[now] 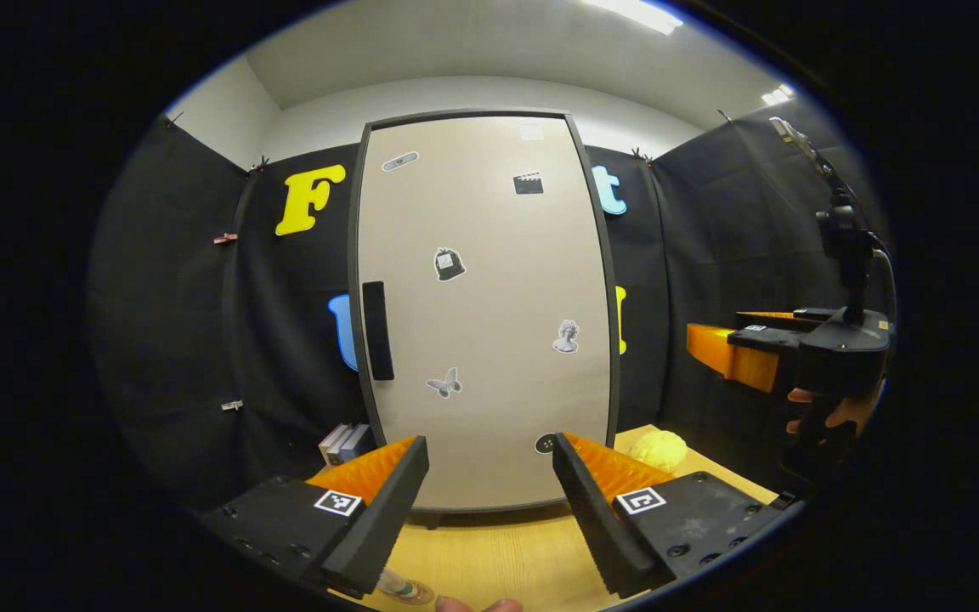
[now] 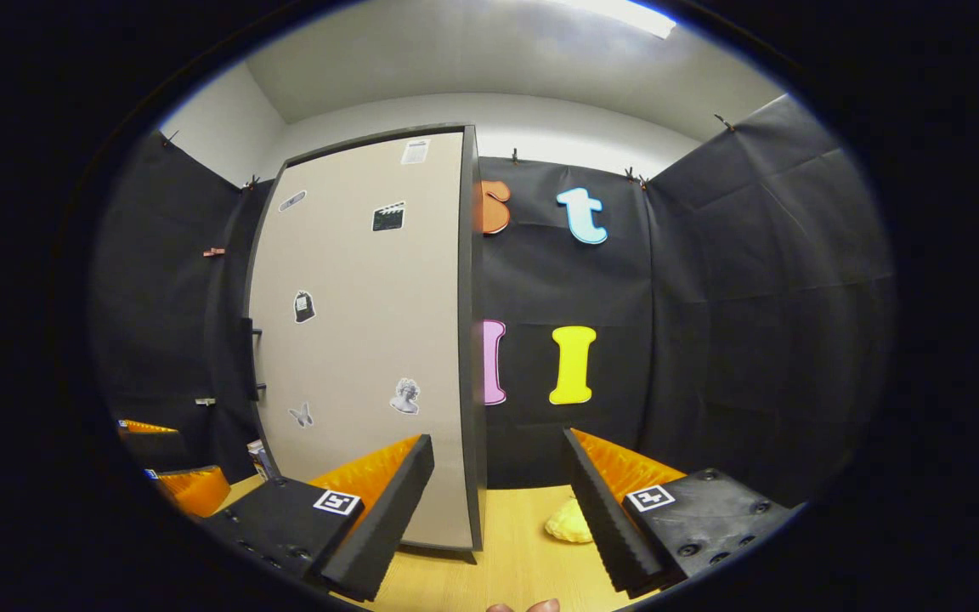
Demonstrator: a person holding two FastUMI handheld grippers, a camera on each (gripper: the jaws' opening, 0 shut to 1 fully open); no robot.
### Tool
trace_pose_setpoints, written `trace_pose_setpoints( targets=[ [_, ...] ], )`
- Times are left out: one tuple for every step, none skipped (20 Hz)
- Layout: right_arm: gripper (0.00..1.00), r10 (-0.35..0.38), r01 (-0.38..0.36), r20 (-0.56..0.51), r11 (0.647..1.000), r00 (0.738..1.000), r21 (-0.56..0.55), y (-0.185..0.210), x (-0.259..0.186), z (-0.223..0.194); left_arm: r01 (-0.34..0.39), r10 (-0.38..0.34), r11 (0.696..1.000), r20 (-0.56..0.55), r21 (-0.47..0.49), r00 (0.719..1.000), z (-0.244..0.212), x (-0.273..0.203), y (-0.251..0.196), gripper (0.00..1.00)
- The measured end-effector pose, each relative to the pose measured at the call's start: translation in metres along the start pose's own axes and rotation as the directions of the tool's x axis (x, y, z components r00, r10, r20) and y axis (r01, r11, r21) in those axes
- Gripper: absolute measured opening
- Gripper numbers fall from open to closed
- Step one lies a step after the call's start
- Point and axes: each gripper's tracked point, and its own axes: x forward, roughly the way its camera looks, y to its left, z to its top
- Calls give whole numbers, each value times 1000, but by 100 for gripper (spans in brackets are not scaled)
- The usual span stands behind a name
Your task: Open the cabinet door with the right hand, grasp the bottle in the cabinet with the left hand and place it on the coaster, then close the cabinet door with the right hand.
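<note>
- Nearest in the left gripper view, the left gripper (image 1: 489, 501) has its two fingers spread well apart with nothing between them, above the wooden table (image 1: 498, 552).
- At the bottom edge of that view, a small round object with a pale rim lies on the table just under the left finger; it may be the coaster, but too little of it shows to tell.
- Straight ahead at the far side of the table stands the cabinet (image 1: 485, 314), its beige door closed, with a dark vertical handle (image 1: 377, 330) on the door's left side and small stickers across the face.
- The bottle stays hidden behind the closed door.
- To the right in this view, the right gripper (image 1: 732, 348) is held up by a hand (image 1: 834, 412), well clear of the cabinet.
- In the right gripper view, its own fingers are wide apart and hold nothing, pointed at the cabinet's right edge.
- A yellow crumpled object (image 2: 568, 523) lies on the table right of the cabinet.
- Some books (image 1: 345, 442) stand low at the cabinet's left.
</note>
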Motion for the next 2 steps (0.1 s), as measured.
trace_pose_setpoints(
  targets=[
    [98, 2, -2, 0, 1000, 1000, 0, 2, 0, 1, 3, -3, 1000, 5, -1, 1000, 1, 0, -1, 93],
    [98, -1, 1, -1, 1000, 1000, 5, 1, -1, 0, 7, -7, 1000, 6, -7, 1000, 0, 0, -2, 93]
  ],
)
